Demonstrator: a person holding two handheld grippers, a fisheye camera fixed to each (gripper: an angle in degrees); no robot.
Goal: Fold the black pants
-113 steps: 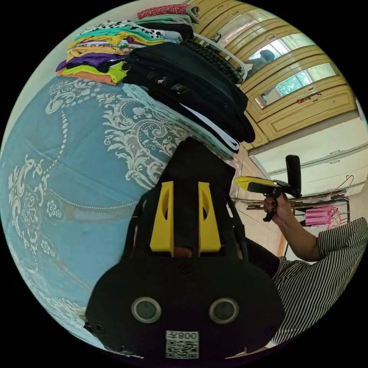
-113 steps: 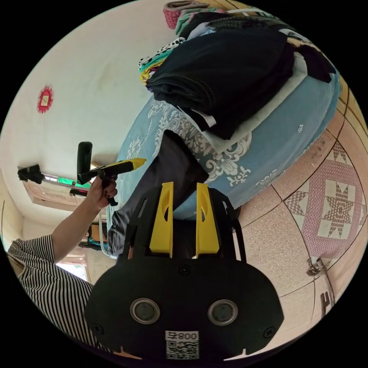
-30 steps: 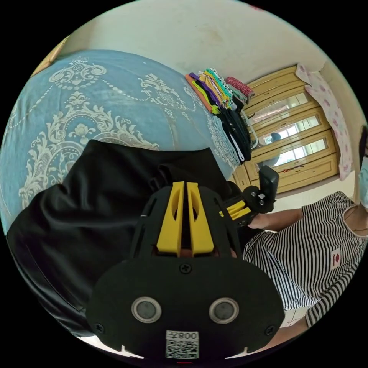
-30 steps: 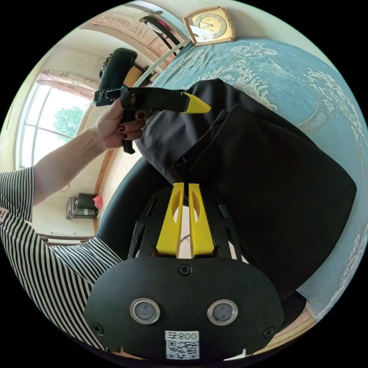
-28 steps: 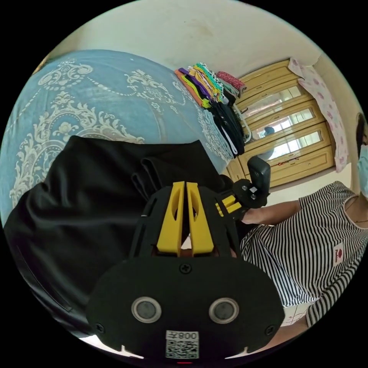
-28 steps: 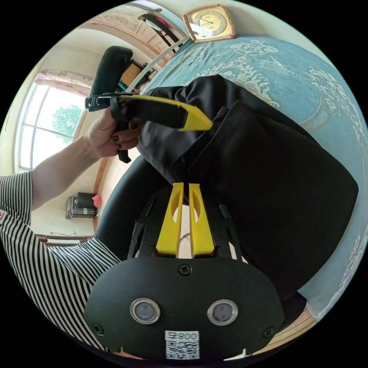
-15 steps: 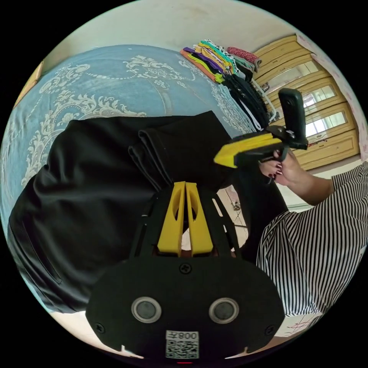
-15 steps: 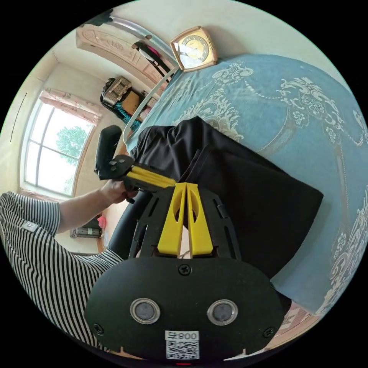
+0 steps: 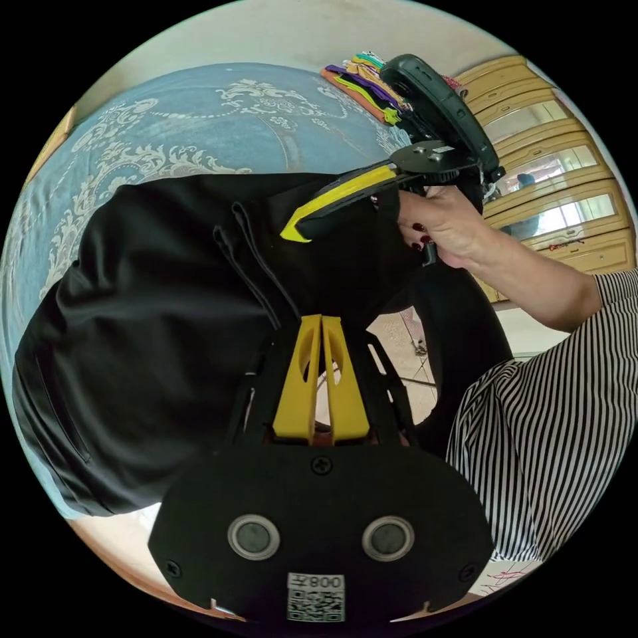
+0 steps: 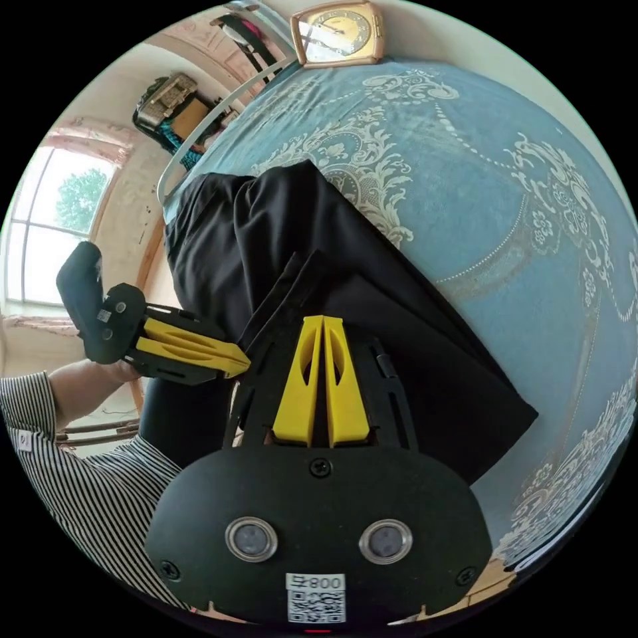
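The black pants are lying folded on the blue patterned bedspread, bunched toward the bed's near edge, with part of the cloth hanging over that edge toward the floor. In the left gripper view, the left gripper is sitting with its yellow jaws pressed together, tips right at the rim of the dark cloth; whether any cloth is caught between them cannot be told. The right gripper is hovering just above the pants in that view, jaws together, gripped by a hand with painted nails. In the right gripper view, the right gripper is showing jaws closed against each other at a folded edge of the pants, and again no pinch can be confirmed. The left gripper is lying beside it, just off the bed's edge, jaws together. A stack of bright folded clothes is resting at the bedspread's far corner, and a clock is standing beyond the bedspread's far edge. A striped shirt is showing beside the bed.
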